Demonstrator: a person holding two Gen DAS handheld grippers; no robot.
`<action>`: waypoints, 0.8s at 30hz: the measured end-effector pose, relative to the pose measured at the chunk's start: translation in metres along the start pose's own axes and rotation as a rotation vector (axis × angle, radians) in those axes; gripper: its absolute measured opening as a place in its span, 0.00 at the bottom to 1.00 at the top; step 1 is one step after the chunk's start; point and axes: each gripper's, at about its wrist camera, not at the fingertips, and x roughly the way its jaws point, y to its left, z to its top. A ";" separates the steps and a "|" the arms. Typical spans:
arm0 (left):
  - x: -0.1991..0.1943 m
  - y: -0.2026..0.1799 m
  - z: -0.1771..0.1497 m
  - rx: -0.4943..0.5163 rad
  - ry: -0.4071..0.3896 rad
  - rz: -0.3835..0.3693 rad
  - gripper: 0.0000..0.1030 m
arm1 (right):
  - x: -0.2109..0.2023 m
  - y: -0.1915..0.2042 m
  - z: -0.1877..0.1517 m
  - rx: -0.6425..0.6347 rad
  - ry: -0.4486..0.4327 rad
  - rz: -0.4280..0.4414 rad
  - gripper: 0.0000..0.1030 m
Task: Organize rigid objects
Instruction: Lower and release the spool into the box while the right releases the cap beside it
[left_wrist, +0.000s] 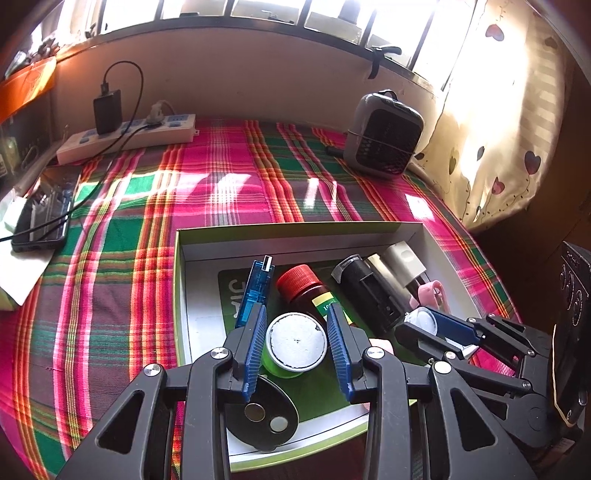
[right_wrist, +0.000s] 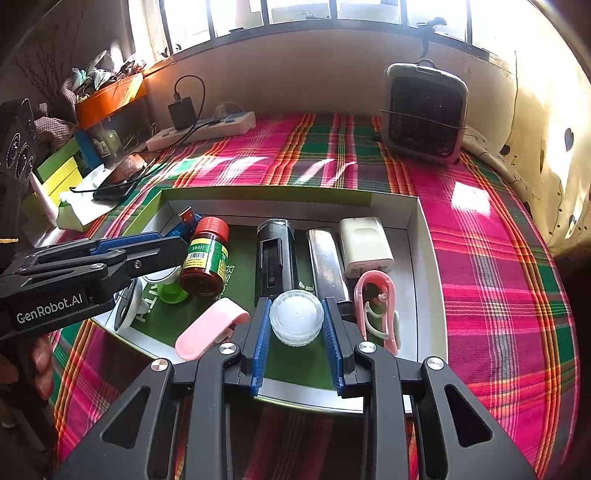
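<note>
While both tongs reach over the box (right_wrist: 424, 236), each has one round item between its pads. Left tongs (left_wrist: 296, 332) bracket the green spool (left_wrist: 296, 345), pads close on either side; contact cannot be confirmed. Right tongs (right_wrist: 296, 325) sit against the clear cap (right_wrist: 296, 316), apparently clamped on it. Just ahead of the left tongs: red-capped bottle (left_wrist: 301, 282), with blue USB stick (left_wrist: 255, 290) to its left. Ahead of the right tongs: black case (right_wrist: 275, 258), metal bar (right_wrist: 325, 258), white charger (right_wrist: 364, 243). Pink clip (right_wrist: 210, 326) lies just left of the right tongs, pink scissors (right_wrist: 376, 306) just right. Box rests on the plaid-covered bench (right_wrist: 498, 258). Beyond: heater (right_wrist: 424, 114), power strip (left_wrist: 125, 134).
</note>
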 end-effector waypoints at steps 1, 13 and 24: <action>0.000 0.000 0.000 0.001 0.000 0.001 0.32 | 0.000 0.000 0.000 0.001 0.000 0.000 0.28; -0.002 -0.001 0.000 -0.003 0.000 0.008 0.32 | -0.001 0.000 0.001 0.008 0.000 0.004 0.28; -0.010 -0.002 -0.008 0.007 -0.001 0.029 0.32 | -0.004 -0.002 -0.003 0.032 0.000 0.000 0.34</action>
